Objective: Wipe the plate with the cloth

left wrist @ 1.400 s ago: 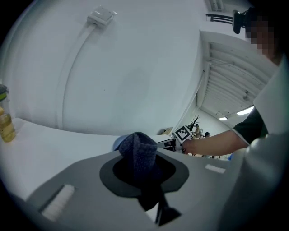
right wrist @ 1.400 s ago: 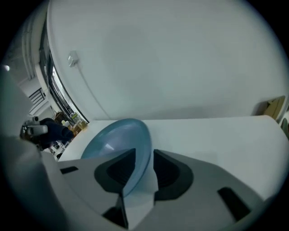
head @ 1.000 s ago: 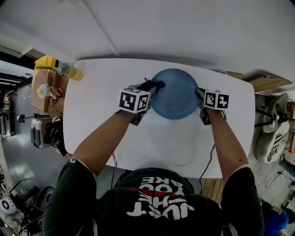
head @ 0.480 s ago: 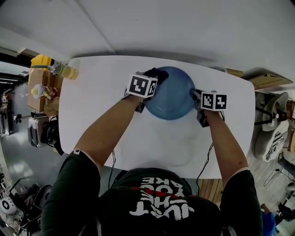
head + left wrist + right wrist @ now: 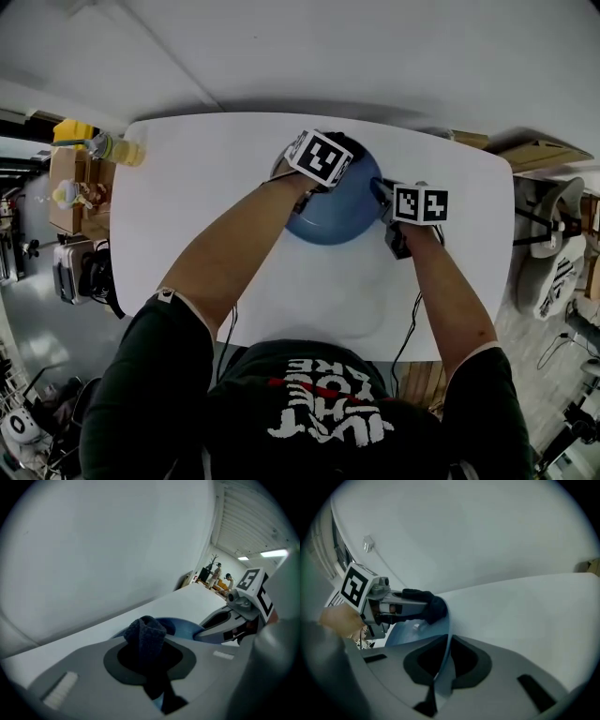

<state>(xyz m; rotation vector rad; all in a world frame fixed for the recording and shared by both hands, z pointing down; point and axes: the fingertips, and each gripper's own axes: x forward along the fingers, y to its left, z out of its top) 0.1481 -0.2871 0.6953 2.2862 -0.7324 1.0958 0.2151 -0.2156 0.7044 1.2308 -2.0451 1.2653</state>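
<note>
Your left hand-held gripper [image 5: 151,677] is closed on the dark cloth [image 5: 146,637]; a wad of it stands out past the jaws. Your right hand-held gripper [image 5: 439,667] is clamped on the right rim of the blue plate [image 5: 336,214], with the rim running edge-on between its jaws. The plate is on the white bench [image 5: 206,197], toward its far edge, between your two hands. The cloth is at the plate's far left rim and appears to press on it, though no view shows the contact sharply. A bottle [image 5: 117,148] stands at the bench's far left corner, well apart.
</note>
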